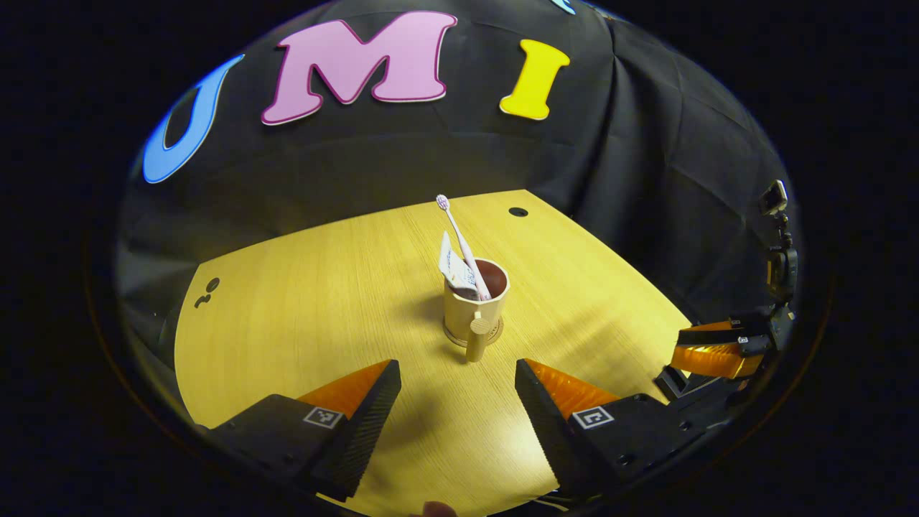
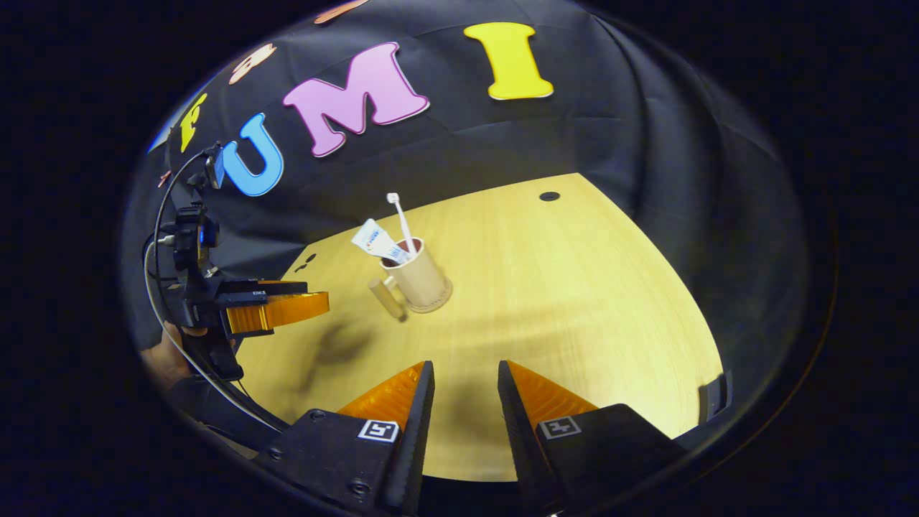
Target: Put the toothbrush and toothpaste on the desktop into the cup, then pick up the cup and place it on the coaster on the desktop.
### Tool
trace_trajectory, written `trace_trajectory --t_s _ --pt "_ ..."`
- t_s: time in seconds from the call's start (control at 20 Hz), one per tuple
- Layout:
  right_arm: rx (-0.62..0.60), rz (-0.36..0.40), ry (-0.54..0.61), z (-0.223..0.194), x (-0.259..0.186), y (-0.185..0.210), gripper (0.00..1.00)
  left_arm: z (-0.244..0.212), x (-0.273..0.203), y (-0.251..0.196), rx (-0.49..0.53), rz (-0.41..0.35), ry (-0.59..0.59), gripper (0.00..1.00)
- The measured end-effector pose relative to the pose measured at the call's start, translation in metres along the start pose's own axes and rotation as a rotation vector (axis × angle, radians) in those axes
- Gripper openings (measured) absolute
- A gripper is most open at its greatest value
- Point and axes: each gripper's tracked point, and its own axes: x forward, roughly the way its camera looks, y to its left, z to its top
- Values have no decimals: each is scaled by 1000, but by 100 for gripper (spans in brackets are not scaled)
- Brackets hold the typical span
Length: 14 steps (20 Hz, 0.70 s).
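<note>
Left gripper (image 1: pixel 456 391) is held spread above the counter (image 1: pixel 309 301), pinching nothing, its fingers aimed at the cup (image 1: pixel 475 301). Toothbrush (image 1: pixel 463 244) and toothpaste (image 1: pixel 454 269) are seen standing in the cup, leaned on its rim. A round base, judged to be the coaster (image 1: pixel 488 334), is seen under the cup, so the required end state appears met. Right gripper (image 2: pixel 465 402) is held apart, narrowly spread, pinching nothing.

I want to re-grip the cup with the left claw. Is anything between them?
Nothing visible: bare desktop lies between the open left claw and the cup, whose handle points toward it. The cup already sits on the coaster.
</note>
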Motion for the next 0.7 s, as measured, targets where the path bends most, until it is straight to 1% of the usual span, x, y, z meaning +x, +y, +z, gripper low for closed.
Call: trace_trajectory --t_s 0.05,0.1,0.15,0.25,0.3,0.45,0.55,0.6,0.65,0.7 --pt "-5 18 -4 3 3 13 55 -1 -7 4 -12 5 -7 100" --pt "-12 34 -8 7 4 24 55 -2 -13 5 -25 6 -14 100" --pt "-20 49 -10 9 6 35 46 -3 -19 7 -34 3 -16 100" --pt "-44 80 -8 12 8 57 46 -4 -31 12 -47 5 -24 99" --pt "-57 93 -12 14 8 67 55 -5 -36 14 -55 4 -31 99" --pt "-79 134 -13 19 11 96 55 -4 -52 20 -69 8 -53 98" --pt "-92 157 -13 21 12 114 62 -3 -60 23 -66 10 -64 98" --pt "-99 165 -16 22 12 123 62 -3 -63 23 -62 11 -69 98" --pt "-104 172 -19 24 12 129 53 -2 -66 23 -56 10 -73 98" --pt "-107 179 -22 26 13 137 62 -3 -68 22 -51 10 -78 98"
